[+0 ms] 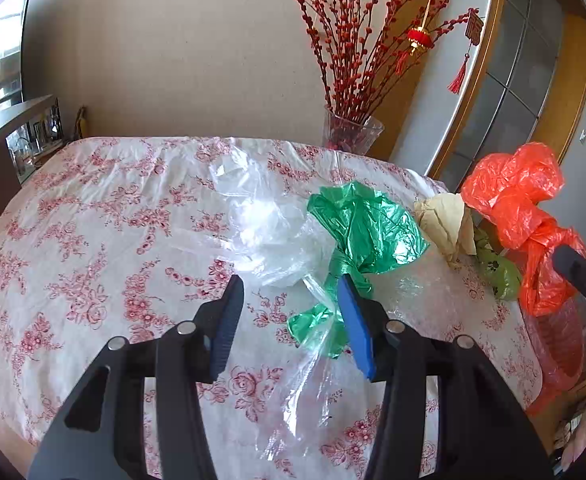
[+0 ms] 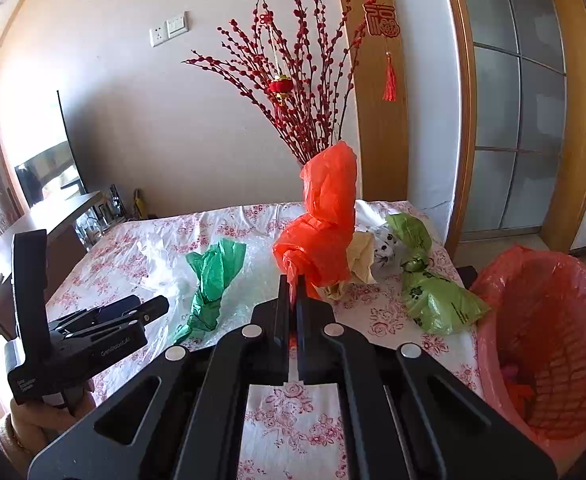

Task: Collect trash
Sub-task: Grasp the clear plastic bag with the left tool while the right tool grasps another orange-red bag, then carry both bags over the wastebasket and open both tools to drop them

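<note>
A dark green plastic bag (image 1: 365,224) (image 2: 213,276) lies on the floral tablecloth (image 1: 93,240). Its knotted tail runs between the blue pads (image 1: 357,328) of my left gripper (image 1: 291,284) (image 2: 153,306), which stands open around it without pressing. A crumpled clear bag (image 1: 269,232) lies just left of the green one. My right gripper (image 2: 292,280) is shut on an orange plastic bag (image 2: 325,232) (image 1: 513,200), which is lifted and rises upright above the table. A beige paper wad (image 1: 449,220) (image 2: 363,256) and a light green printed bag (image 2: 433,300) (image 1: 497,272) lie behind it.
A basket bin with a red liner (image 2: 545,340) (image 1: 561,344) stands off the table's right edge. A glass vase of red branches (image 1: 353,132) (image 2: 293,120) stands at the table's far side. A spotted white wad (image 2: 385,244) lies by the beige paper. A hand (image 2: 33,420) holds the left gripper.
</note>
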Demonstrator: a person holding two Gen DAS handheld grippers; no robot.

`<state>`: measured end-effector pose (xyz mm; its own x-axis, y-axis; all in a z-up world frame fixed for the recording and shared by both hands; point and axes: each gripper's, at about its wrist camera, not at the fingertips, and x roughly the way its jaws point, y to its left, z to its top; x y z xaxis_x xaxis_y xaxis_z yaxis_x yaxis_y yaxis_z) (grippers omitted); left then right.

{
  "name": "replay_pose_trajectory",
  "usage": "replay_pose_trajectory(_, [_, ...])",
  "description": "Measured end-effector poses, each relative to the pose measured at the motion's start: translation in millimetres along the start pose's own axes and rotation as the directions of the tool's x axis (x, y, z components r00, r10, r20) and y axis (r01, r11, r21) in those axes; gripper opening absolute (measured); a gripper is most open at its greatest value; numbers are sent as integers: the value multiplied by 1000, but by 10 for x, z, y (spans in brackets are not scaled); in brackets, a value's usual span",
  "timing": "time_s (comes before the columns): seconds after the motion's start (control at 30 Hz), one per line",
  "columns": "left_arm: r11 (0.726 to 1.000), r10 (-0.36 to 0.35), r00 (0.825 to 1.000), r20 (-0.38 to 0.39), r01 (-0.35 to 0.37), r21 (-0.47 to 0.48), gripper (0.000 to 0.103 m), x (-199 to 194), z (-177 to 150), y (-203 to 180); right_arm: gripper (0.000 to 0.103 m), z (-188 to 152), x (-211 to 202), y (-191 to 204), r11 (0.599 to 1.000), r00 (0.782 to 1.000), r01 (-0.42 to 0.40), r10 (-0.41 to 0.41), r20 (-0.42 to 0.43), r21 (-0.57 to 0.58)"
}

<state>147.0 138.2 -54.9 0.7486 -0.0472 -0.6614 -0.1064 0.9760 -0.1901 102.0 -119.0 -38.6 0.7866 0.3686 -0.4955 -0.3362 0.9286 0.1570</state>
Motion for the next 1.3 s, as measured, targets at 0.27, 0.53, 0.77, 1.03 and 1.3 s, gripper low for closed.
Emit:
replay_pose_trajectory(0.27, [999,33,996,-85,-30,32,10,328,-5,-91,3,-83,32,-173,999,999,38,-38,-23,39])
replay_pose_trajectory(0.53, [999,29,999,-39,-28,17,3,183,-23,164,3,-135,-56,-228,998,998,61,-61,-8,27])
replay_pose_trajectory(0.77, [1000,12,999,32,-13,26,3,-131,97,245,3,-162,-193,-314,997,997,75,-76,11,35])
replay_pose_trajectory(1.03, [996,-60,994,91,54,70,3,-465,222,21,3,-197,-344,-447,993,994,104,-106,27,47])
replay_pose_trajectory(1.3, [975,-167,982,86,152,165,3,-598,182,-566,3,-248,-550,-643,986,986,157,-160,45,65])
